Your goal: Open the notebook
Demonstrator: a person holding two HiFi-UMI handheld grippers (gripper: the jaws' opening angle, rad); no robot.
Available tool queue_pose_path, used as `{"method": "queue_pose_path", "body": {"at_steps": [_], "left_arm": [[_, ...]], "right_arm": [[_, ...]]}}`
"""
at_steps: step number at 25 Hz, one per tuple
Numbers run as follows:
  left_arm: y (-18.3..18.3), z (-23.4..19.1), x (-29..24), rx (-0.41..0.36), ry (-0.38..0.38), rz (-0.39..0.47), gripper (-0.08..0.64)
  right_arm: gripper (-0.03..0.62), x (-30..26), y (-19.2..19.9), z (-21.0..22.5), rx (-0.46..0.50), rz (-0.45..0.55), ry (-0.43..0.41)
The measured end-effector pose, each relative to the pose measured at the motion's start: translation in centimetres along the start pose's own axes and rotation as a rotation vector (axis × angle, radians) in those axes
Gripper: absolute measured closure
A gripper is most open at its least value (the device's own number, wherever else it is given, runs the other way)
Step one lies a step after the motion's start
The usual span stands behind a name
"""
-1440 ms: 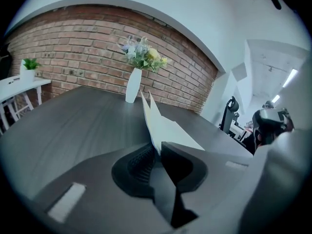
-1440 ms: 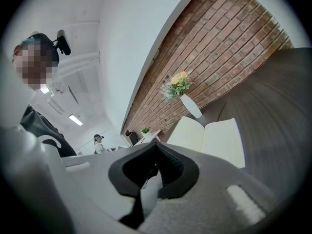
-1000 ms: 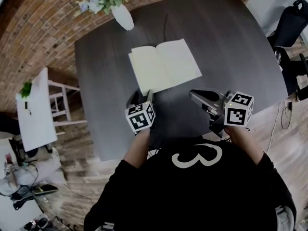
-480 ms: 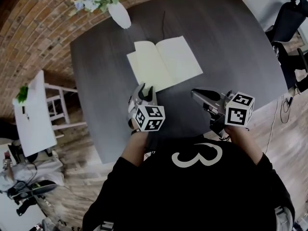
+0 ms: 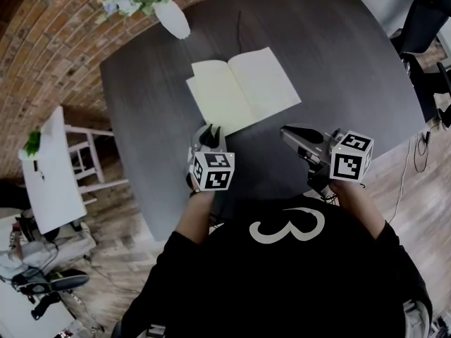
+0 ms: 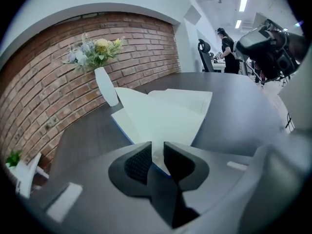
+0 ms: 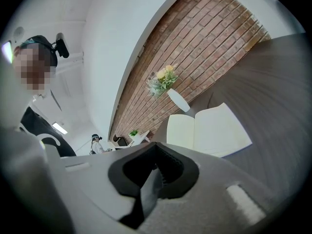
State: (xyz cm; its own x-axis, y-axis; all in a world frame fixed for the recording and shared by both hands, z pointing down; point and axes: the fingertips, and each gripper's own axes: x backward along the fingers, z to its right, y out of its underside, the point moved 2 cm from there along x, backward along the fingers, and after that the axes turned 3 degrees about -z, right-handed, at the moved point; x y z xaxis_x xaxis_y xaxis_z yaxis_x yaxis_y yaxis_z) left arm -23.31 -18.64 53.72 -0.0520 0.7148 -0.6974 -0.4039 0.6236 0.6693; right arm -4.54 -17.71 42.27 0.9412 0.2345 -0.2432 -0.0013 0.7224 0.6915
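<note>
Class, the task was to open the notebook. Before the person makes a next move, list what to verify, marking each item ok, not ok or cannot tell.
1. Cream-paged notebook lies open and flat on the dark wooden table: ok.
2. Left gripper holds nothing: ok. Its jaws have just been closing, a narrow gap shows between them, and nothing is pinched.
3. Left gripper is clear of the notebook's near corner: cannot tell.
4. Right gripper is shut and empty, short of the notebook: ok.
5. White vase of flowers stands apart from the notebook: ok.
</note>
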Motion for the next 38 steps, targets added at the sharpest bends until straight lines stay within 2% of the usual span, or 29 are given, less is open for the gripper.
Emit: {"method": "queue_pose_path", "body": {"at_steps": [6,10,14,18,20,23,38], "left_arm": [[1.0,0.5,-1.0,-0.024,0.033,-0.042,0.494],[1.1,1.0,-1.2,-0.026,0.080,-0.051,0.551],[1.1,1.0,-1.3,-0.017,0.100,-0.065,0.555],[1.0,1.2,-1.5,-0.057,0.103,-0.095,0.558],[1.1,1.2,-1.2,-0.046,0.101,-0.095,0.557],[1.0,0.9,-0.5,-0.014,0.075,-0.081,0.531],[-1.3,1.6,6.3,0.052,-0.103,-0.006,0.529]], "right_arm": [[0.591,-0.9,0.5,0.5,-0.008,-0.002,0.009],[0.591,-1.3,0.6,0.6,-0.010,-0.002,0.009],[0.591,-1.5,0.6,0.7,-0.006,-0.006,0.010],[0.591,-1.2,0.7,0.8,-0.002,-0.007,0.009],[0.591,-0.9,0.8,0.7,-0.001,-0.008,0.008],[0.591,-0.4,0.8,0.5,0.005,-0.005,0.001],[0.591,4.6,1.7,-2.6,0.037,-0.017,-0.068]]}}
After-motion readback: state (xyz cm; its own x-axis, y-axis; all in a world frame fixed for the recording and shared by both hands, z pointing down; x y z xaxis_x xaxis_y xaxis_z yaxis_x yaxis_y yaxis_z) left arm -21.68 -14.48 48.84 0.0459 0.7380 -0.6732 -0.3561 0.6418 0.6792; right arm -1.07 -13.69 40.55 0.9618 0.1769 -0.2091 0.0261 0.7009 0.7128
